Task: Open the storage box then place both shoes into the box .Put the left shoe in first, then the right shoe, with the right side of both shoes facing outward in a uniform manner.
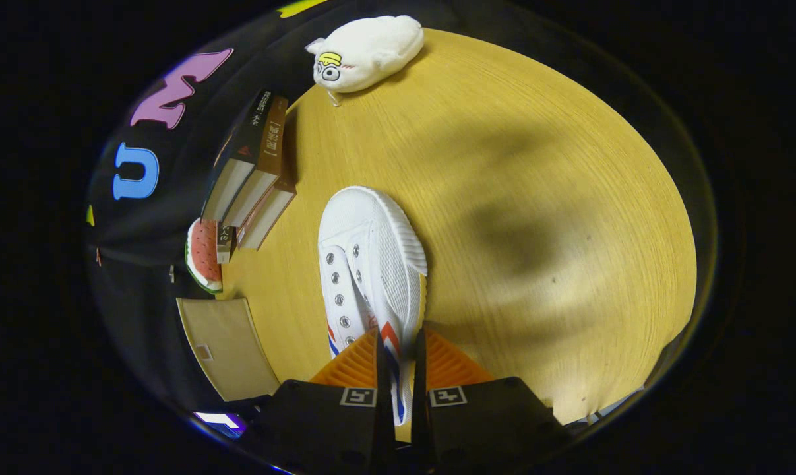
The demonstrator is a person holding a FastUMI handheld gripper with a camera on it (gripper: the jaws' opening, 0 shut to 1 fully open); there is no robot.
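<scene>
Gripper [400, 359] clamped on the shoe [371, 264], both fingers pinching its side wall near the heel. Shoe's white with red-blue stripes, toe pointing away from the fingers, over the wooden table [536, 198]. Books [252, 171] and a watermelon slice [203, 254] beside it, plush toy [365, 53] far beyond. Tan box flap [226, 346] near the fingers.

The shoe [371, 264] is lying on the surface [536, 198], its heel end sitting pinched between the two fingers of the claw [398, 369] and its toe pointing ahead of them. Left of the shoe, books [252, 171] are standing against the booth wall, with a watermelon-slice toy [203, 257] just beside them. Far beyond the shoe, a plush toy [365, 53] is resting at the surface's far edge.
</scene>
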